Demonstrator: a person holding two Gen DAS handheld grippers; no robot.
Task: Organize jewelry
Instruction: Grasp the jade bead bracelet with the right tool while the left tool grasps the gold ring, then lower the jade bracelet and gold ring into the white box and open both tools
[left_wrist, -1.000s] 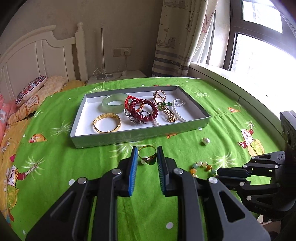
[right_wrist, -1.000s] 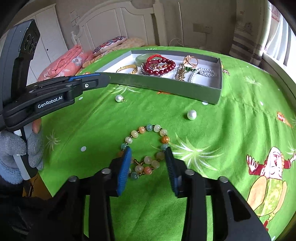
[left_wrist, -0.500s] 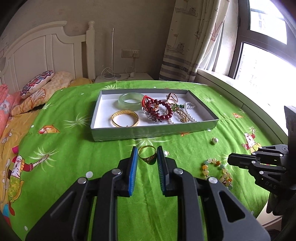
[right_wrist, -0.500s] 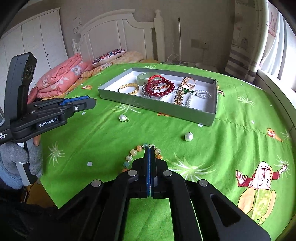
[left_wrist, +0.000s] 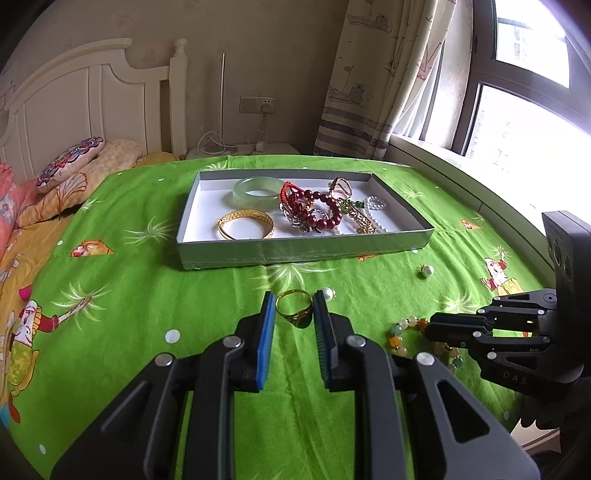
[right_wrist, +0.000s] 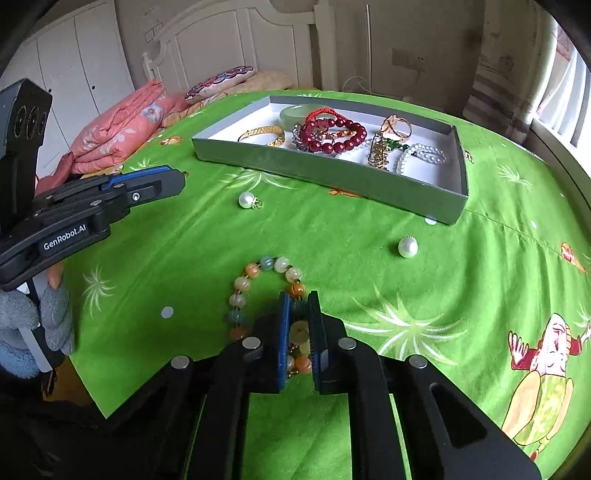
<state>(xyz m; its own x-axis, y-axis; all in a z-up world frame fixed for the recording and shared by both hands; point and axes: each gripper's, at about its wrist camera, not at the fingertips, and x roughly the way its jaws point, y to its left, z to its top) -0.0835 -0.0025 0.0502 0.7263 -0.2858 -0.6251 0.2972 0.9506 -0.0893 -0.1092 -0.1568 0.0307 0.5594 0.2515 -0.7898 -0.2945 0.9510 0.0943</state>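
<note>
Step in hand: two pickups at once, both headed for the grey tray on the far side of the green bedspread

Left gripper was clenched on the gold ring. Blue pads sat against both sides of the band, green stone at the near edge. Ring looked held just above the cloth, but I couldn't tell for sure that it was clear of it

Right gripper was clamped on the multicolour bead bracelet, jaws narrow with several beads pinched between the pads. The rest of the loop lay on the bedspread, out ahead and to the left of the tips

Tray already held the gold bangle, jade bangle, red bead bracelet, rose-gold ring, gold pendant and pearl strand, crowded to the right, with free floor at the left and near side

Two loose pearl pendants were still out on the bedspread: one near the tray's left end, one to the right

Next move, my read: lift both clear, carry over the near wall and release in the bare left part. Bracelet was the riskier one, since the hanging loop could snag the tray wall or slip out of the pinch
</note>
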